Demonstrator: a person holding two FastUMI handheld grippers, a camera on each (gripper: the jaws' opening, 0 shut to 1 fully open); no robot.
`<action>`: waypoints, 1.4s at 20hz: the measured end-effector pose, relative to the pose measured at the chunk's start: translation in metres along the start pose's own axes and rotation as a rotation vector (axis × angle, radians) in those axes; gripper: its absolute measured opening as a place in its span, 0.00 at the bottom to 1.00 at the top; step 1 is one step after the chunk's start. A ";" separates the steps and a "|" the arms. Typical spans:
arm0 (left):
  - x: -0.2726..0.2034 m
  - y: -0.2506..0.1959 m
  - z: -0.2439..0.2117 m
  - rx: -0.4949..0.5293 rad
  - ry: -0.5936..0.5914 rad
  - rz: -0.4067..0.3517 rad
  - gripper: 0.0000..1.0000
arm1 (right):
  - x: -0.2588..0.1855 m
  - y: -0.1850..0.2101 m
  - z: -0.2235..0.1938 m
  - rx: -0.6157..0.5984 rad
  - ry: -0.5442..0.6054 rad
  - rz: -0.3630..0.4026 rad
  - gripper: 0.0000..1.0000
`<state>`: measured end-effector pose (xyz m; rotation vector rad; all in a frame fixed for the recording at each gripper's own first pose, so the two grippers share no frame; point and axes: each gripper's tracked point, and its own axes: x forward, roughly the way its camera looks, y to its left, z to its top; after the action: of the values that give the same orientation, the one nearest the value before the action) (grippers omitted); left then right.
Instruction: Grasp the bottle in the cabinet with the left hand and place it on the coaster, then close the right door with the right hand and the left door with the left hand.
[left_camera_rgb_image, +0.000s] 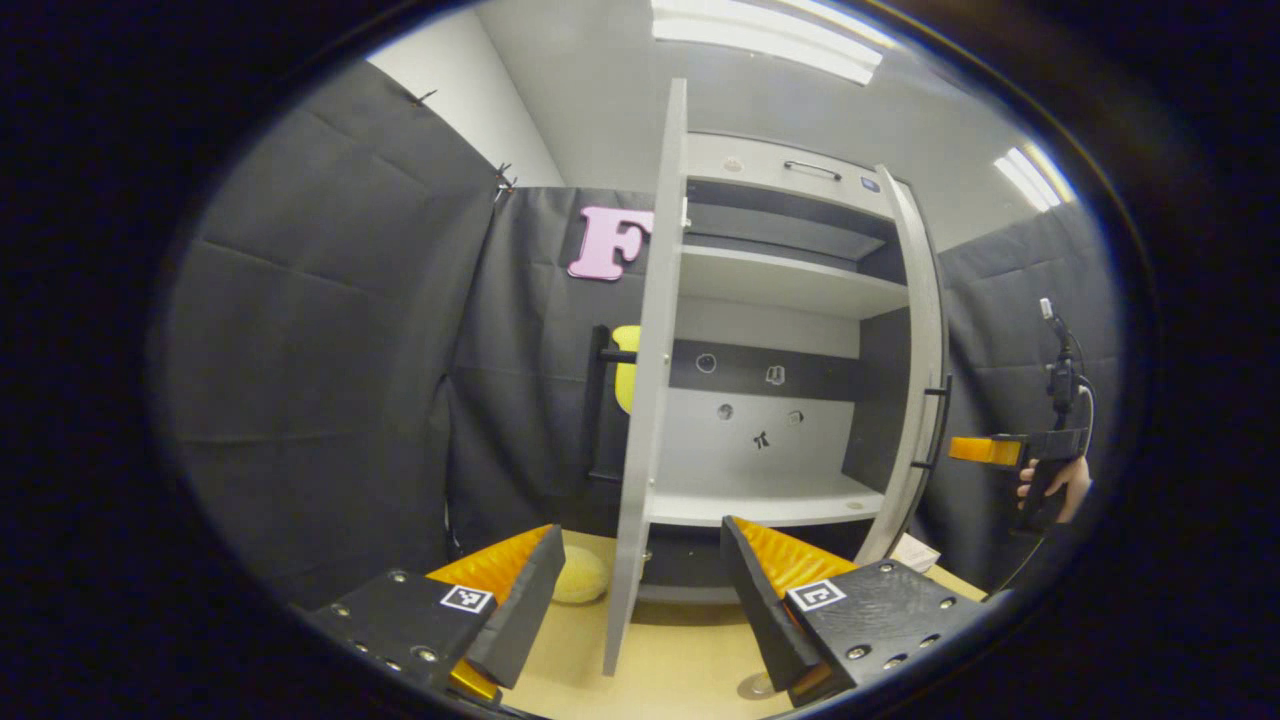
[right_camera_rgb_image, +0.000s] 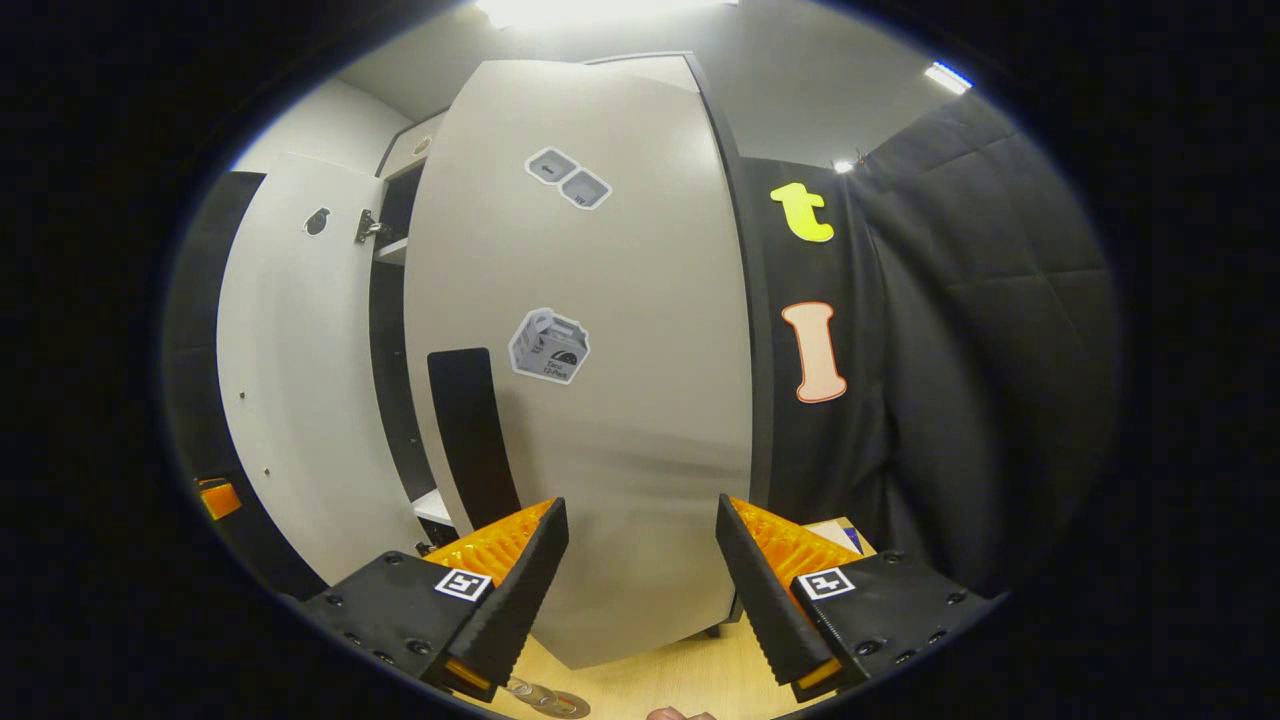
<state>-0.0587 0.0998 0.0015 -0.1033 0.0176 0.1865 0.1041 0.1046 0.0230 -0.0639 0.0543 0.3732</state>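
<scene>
In the left gripper view, the left gripper has its black-and-orange fingers spread wide with nothing between them, hovering over the pale wooden tabletop. Ahead, the edge of the grey cabinet's left door stands open, with a small yellow rounded object on the tabletop to its left. The white lower shelf holds no bottle. Farther right, the right door is also open, and beyond it a hand holds the other gripper. In the right gripper view, the right gripper is wide open, close to the stickered outer face of the right door.
</scene>
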 end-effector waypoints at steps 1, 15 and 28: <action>0.000 0.012 0.001 -0.006 -0.002 0.015 0.91 | 0.000 0.000 -0.001 0.003 0.002 -0.003 0.95; 0.036 0.116 0.065 0.057 -0.073 0.017 0.92 | -0.009 0.012 -0.011 0.002 0.012 -0.048 0.95; 0.125 0.116 0.080 0.071 -0.055 -0.197 0.92 | -0.028 0.001 -0.033 0.049 0.041 -0.109 0.92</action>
<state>0.0436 0.2447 0.0657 -0.0285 -0.0404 -0.0080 0.0761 0.0929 -0.0083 -0.0255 0.1003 0.2612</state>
